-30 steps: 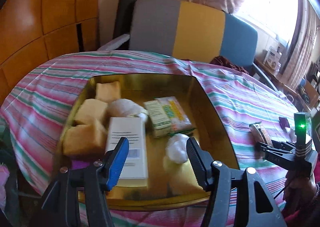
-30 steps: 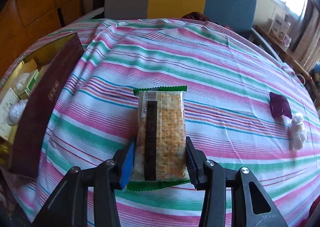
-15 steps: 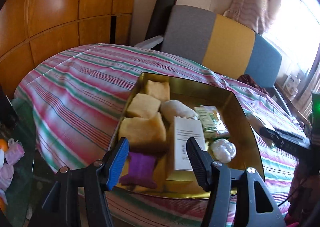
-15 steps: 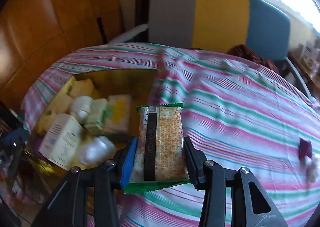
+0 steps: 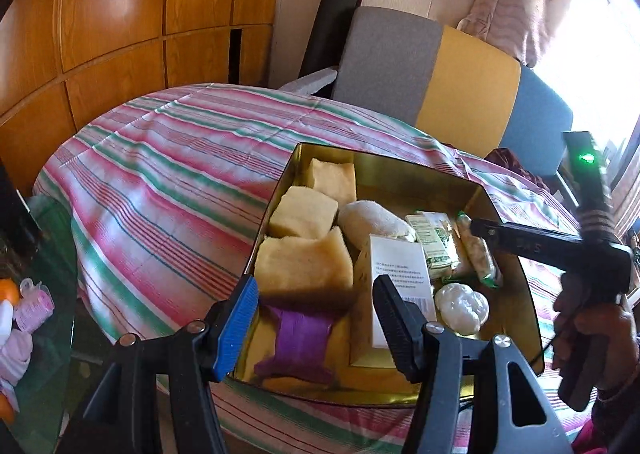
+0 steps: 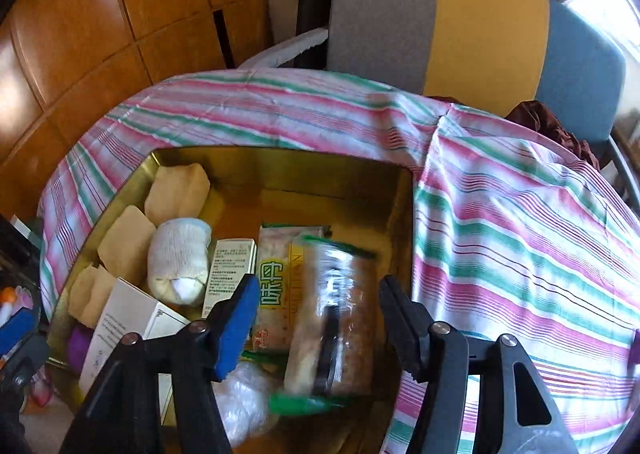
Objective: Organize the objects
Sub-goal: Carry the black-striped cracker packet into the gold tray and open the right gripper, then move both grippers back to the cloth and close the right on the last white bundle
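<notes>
cracker packet (image 6: 332, 318): light, crinkly, slippery, fragile; grip its long sides, over the gold tin (image 6: 280, 166).
right tongs (image 6: 316, 318): opening, clear of packet.
left tongs (image 5: 316, 318): spread, empty.

Tin (image 5: 516, 270) sits on table (image 5: 168, 190), near its front edge. Inside: three sponge blocks (image 5: 304, 262) along left wall; white box (image 5: 400, 286) at middle; cracker packet (image 6: 332, 318) toward right wall, beside another packet (image 6: 276, 286). Chair (image 5: 468, 86) behind table's far edge.
</notes>
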